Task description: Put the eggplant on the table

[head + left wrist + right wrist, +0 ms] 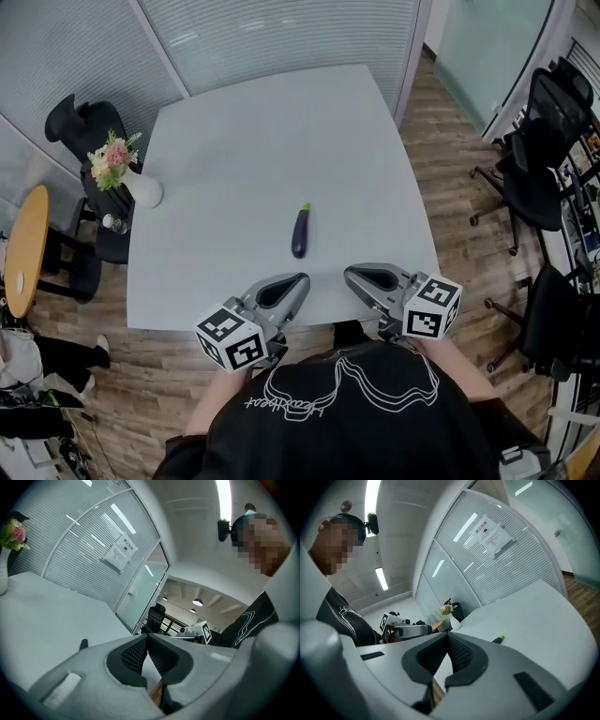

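The dark purple, green-stemmed eggplant (300, 232) lies on the white rectangular table (262, 141). The left gripper (300, 279) and right gripper (351, 274) are near it, jaws together and empty.

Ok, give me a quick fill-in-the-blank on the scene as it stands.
1. The eggplant lies on the table, held by ____ gripper.
2. The left gripper and the right gripper both have their jaws ____, with nothing between them.
3. In the head view, the vase stands at the table's ____ edge.
Missing words: neither; shut; left.
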Available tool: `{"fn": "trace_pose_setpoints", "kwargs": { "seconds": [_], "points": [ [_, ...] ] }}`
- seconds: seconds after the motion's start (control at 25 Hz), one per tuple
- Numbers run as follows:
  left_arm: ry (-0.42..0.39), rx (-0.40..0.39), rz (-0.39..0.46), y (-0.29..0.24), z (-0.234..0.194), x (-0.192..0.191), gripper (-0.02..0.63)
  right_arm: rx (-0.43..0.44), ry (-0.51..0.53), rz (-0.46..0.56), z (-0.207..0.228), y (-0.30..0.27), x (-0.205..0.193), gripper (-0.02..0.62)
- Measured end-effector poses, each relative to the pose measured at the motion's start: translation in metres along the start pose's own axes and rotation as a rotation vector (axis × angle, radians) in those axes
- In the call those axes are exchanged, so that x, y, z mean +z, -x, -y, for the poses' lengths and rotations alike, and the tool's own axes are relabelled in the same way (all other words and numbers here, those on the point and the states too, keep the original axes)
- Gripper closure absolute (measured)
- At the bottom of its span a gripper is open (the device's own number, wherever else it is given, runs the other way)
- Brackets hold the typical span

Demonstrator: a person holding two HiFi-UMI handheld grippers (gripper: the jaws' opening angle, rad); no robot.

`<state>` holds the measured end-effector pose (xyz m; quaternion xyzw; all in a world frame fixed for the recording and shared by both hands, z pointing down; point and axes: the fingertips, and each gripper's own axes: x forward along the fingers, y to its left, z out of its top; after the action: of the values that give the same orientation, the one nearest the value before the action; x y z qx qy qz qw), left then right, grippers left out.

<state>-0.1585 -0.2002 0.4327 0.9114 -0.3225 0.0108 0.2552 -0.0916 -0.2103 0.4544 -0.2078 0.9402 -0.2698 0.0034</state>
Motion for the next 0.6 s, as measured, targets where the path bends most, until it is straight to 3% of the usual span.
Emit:
{"fn": "trace_pose_setpoints", "kwargs": {
  "seconds": [0.6],
  "points": [
    [-0.015, 0.031, -0.009, 0.0072, -0.0006, -0.0067, 0.588, -0.002, 0.002, -0.003, -0.0074, -0.0015, -0.0042, 0.588]
  ]
}}
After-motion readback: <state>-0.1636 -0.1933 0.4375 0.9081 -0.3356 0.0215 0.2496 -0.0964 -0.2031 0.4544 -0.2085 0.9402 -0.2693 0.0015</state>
